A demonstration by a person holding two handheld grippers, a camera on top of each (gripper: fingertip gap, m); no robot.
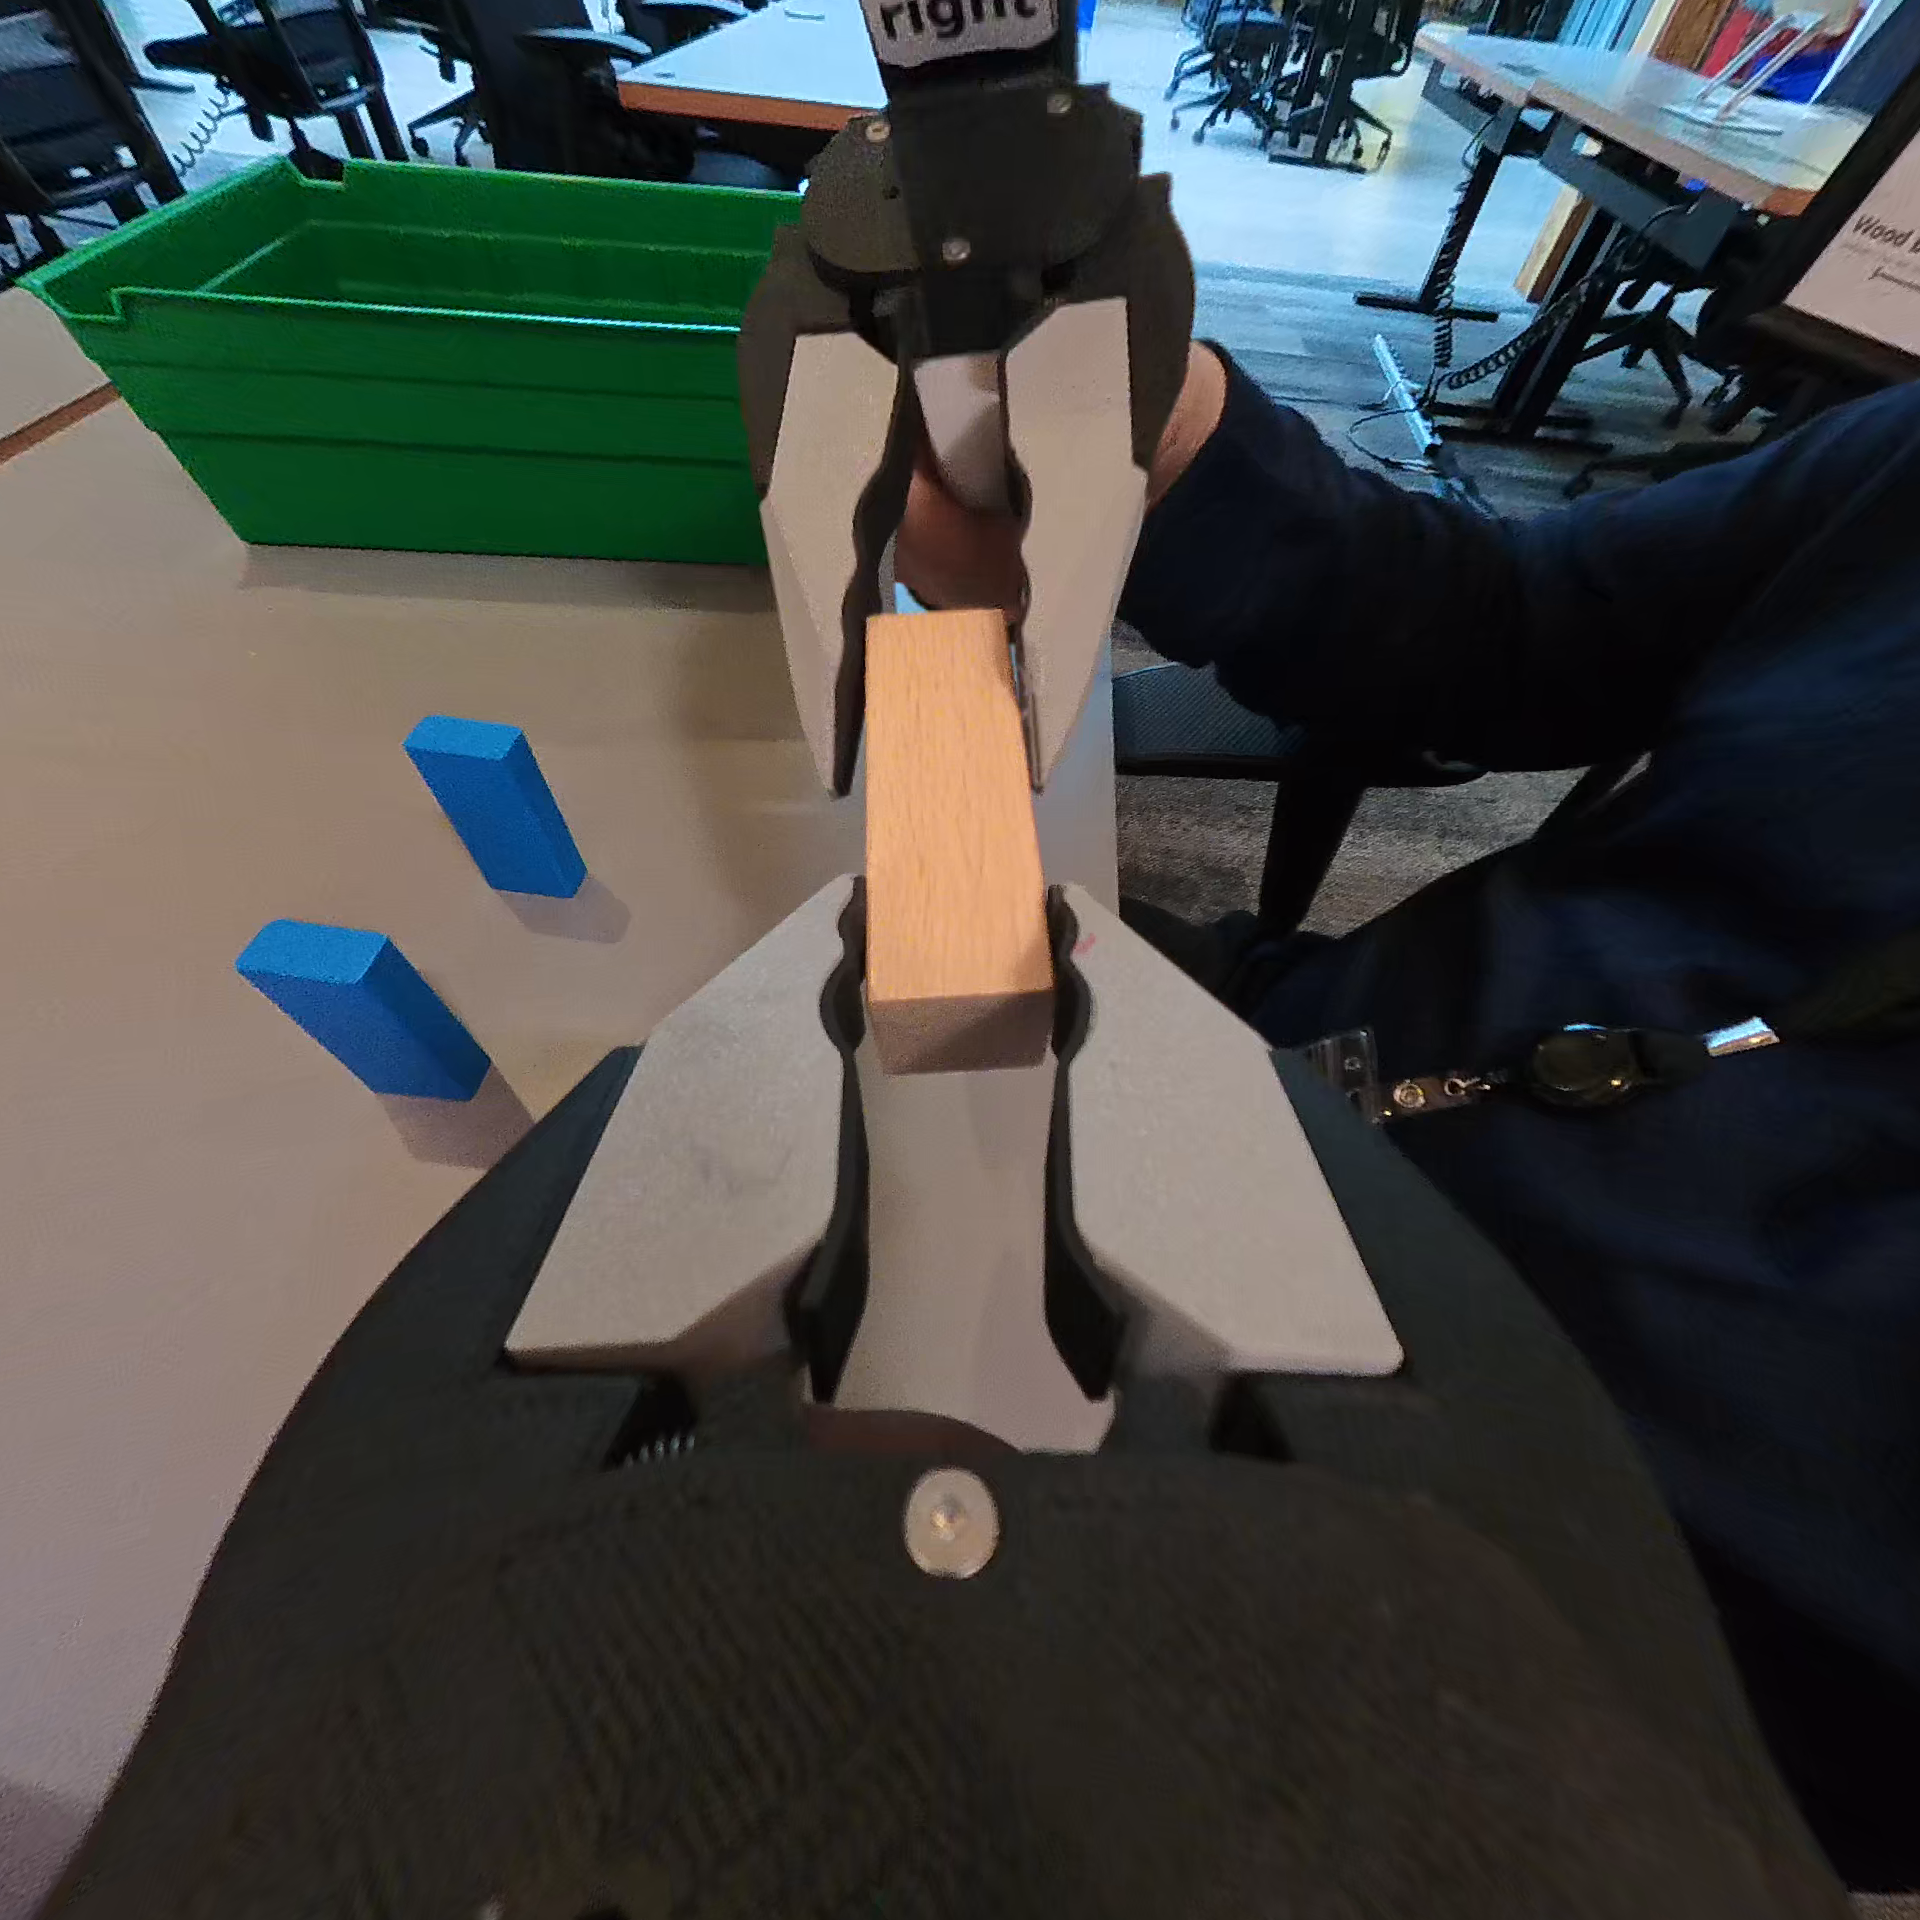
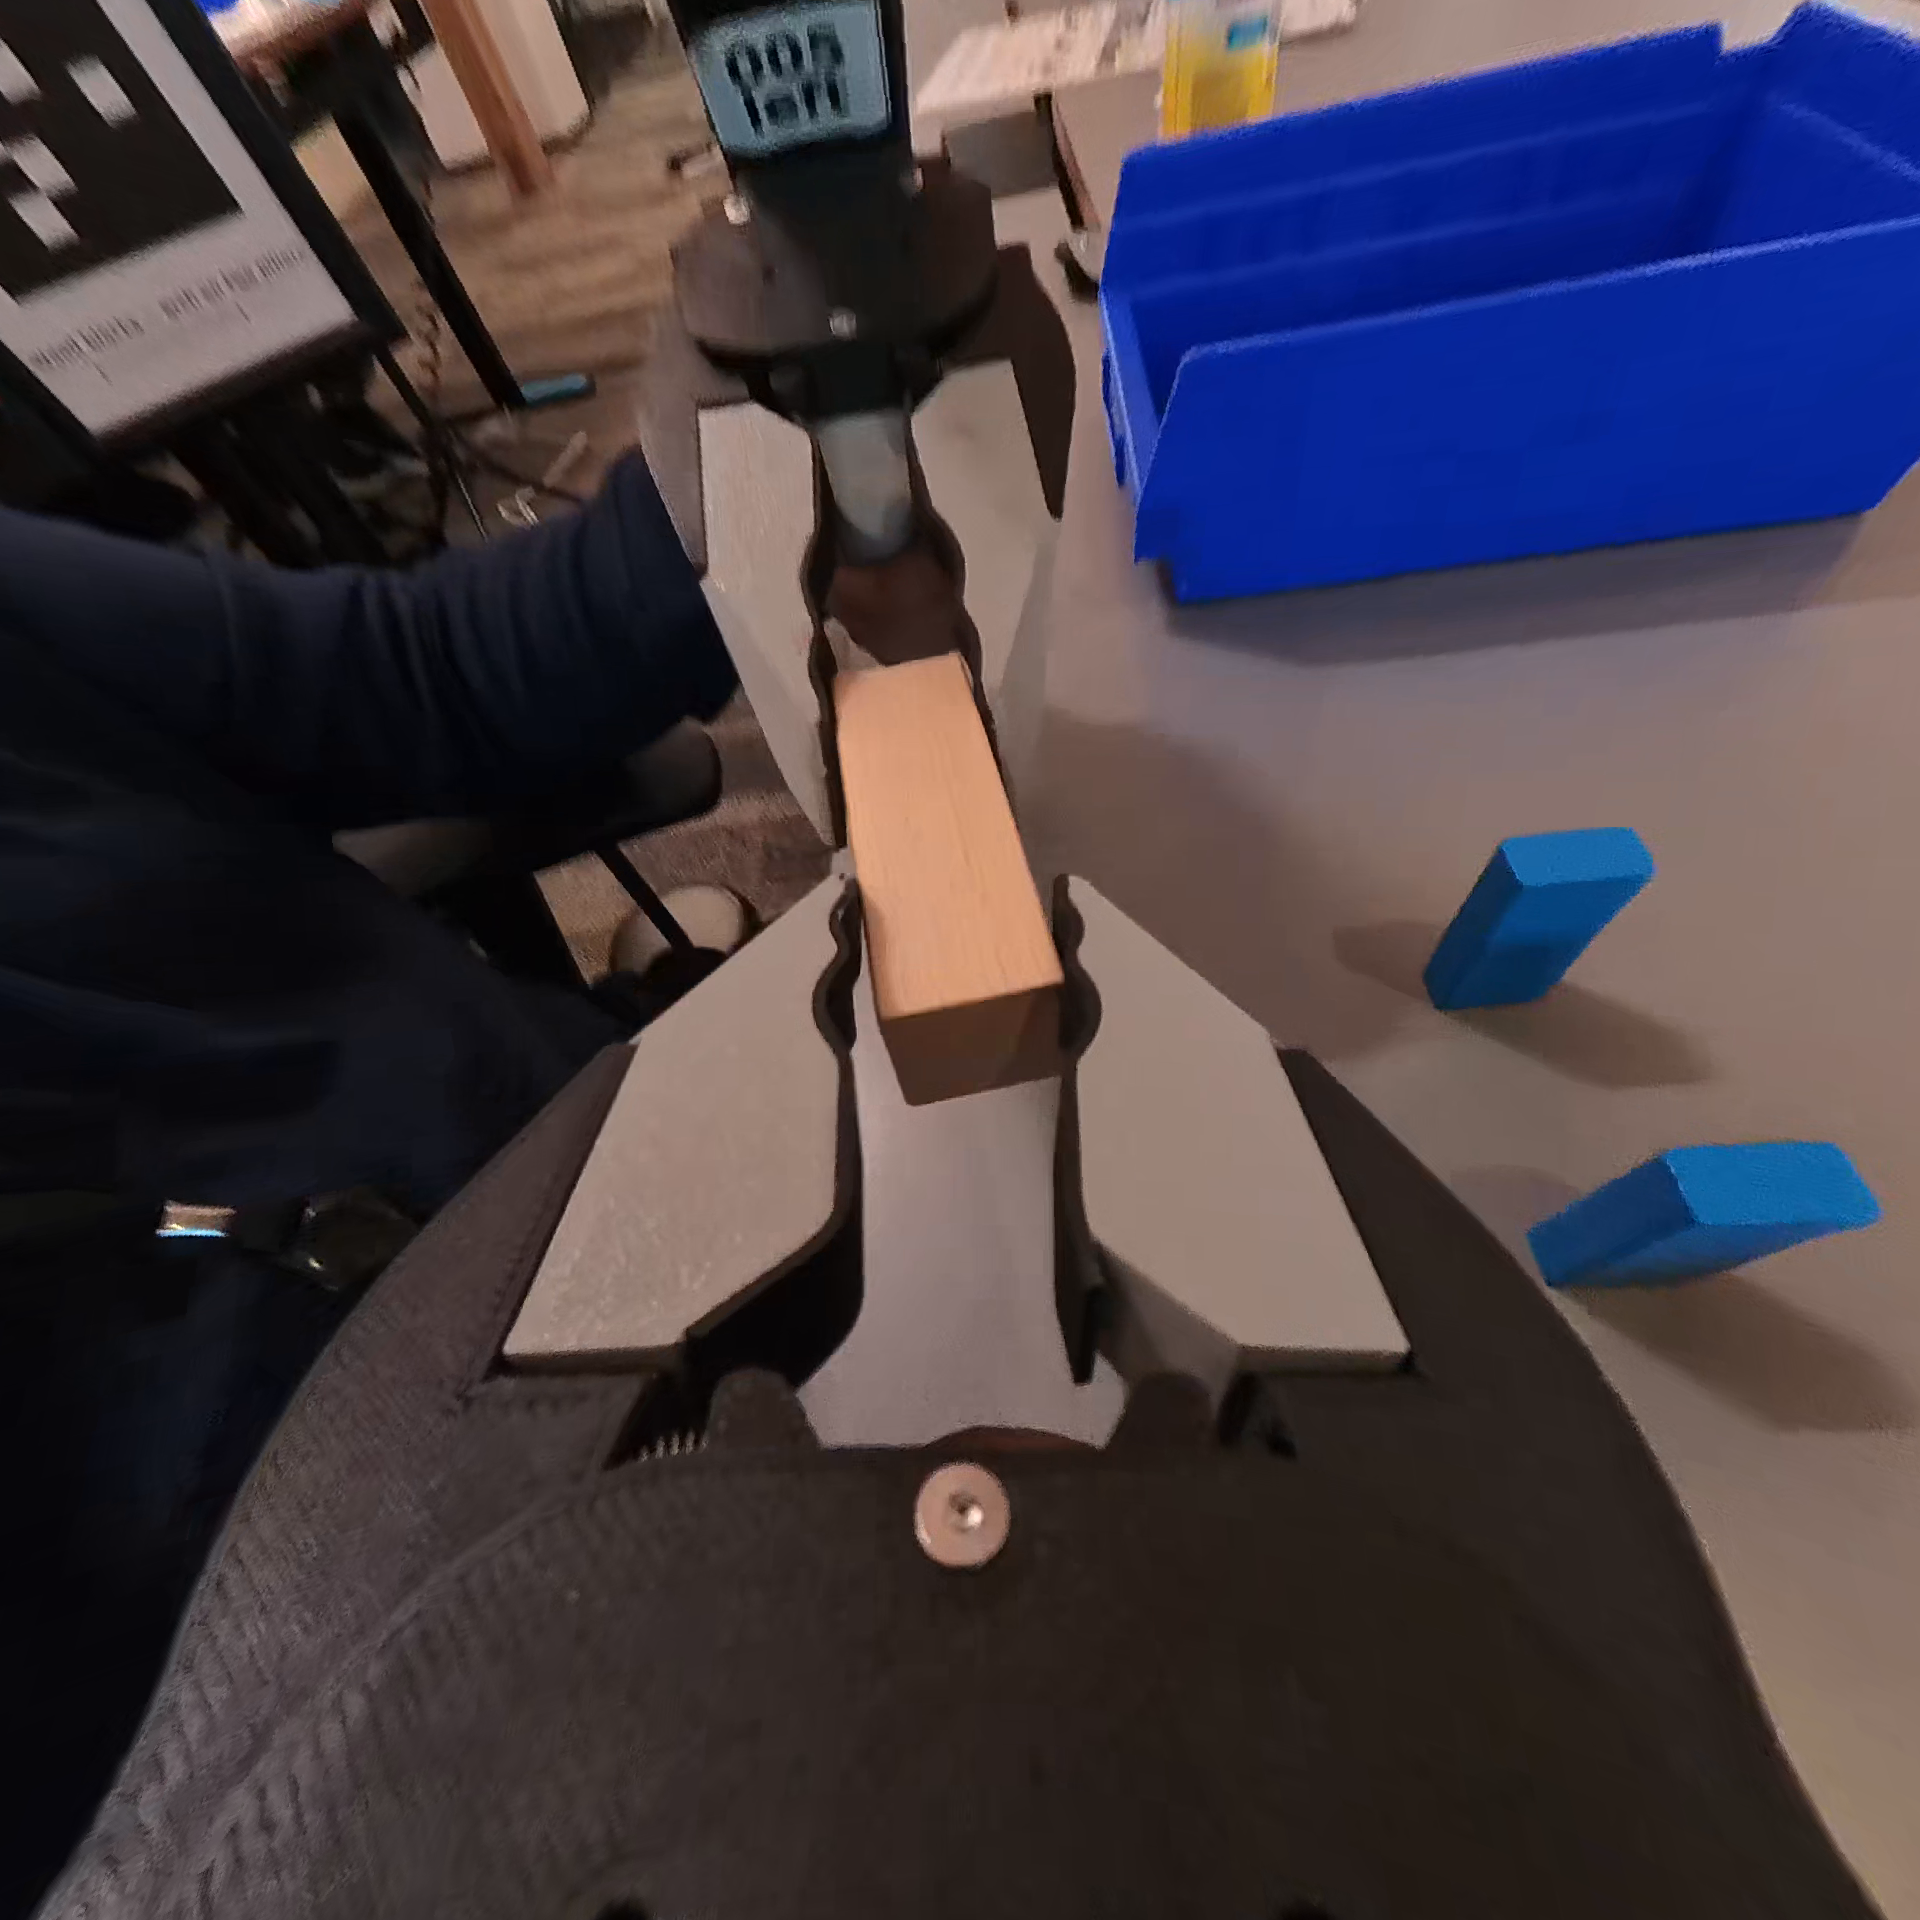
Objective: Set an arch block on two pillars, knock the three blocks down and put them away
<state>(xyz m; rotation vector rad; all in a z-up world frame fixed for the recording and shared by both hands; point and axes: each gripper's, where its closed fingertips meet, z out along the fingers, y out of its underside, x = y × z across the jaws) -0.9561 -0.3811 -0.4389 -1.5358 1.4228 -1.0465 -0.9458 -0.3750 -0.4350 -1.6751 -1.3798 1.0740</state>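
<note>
Left wrist view: left tongs (image 1: 954, 971) clamped on near end of natural wooden block (image 1: 951, 831), both black pads pressed against its long sides. Far end of same block gripped between fingers of right tongs (image 1: 935, 717), facing the camera from opposite side. Block held level in the air above tabletop (image 1: 156, 779), near its edge, spanning the two tools. Arch cut-out not discernible from this angle. Two blue pillar blocks (image 1: 497, 805) (image 1: 364, 1008) standing upright on tabletop left of the tongs, apart from each other and from the wooden block. Green bin (image 1: 416, 353) located farther back on tabletop, beyond the pillars. Dark-sleeved arm (image 1: 1403, 582) of a person reaching in from right behind right tongs.

Right wrist view: right tongs (image 2: 956, 971) closed on opposite end of wooden block (image 2: 935, 852), pads in contact on both sides. Blue bin (image 2: 1507, 343) positioned at upper right on tabletop, past the two blue pillars (image 2: 1538, 914) (image 2: 1704, 1210).
</note>
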